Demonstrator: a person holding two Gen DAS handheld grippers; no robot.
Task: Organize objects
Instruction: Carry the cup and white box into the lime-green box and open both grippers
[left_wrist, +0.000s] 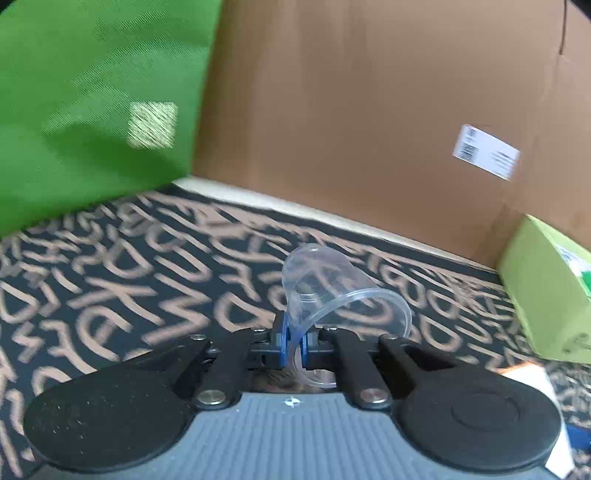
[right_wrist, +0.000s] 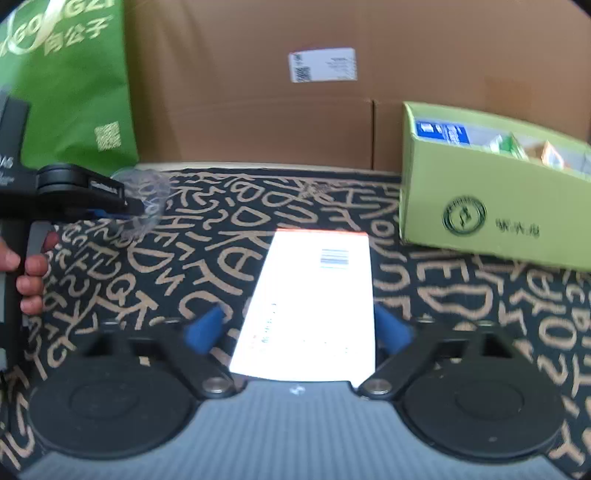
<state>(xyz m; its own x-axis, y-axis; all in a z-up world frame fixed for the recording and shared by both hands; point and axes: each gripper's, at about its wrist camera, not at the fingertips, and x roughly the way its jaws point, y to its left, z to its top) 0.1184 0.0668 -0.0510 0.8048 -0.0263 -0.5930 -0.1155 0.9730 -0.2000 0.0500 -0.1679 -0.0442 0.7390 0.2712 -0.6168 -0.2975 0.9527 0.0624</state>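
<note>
Plainly the left gripper (left_wrist: 293, 345) pinches the cup (left_wrist: 325, 291) by its rim, a light, crushable thing, while the right gripper (right_wrist: 299, 332) gapes wide nearer the box (right_wrist: 480, 199).

Makeshift staging area, seemingly a storeroom or home corner, not a fitted workspace; table covered by a black cloth (right_wrist: 229, 236) printed with tan letters; backdrop is a plain cardboard sheet (right_wrist: 258, 122) bearing a shipping label (right_wrist: 322, 64); green shopping bag (right_wrist: 70, 85) at left; green carton (right_wrist: 491, 206) of packaged goods at right.

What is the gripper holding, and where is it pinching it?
The left gripper pinches a clear plastic cup by its rim. The right gripper holds nothing.
</note>
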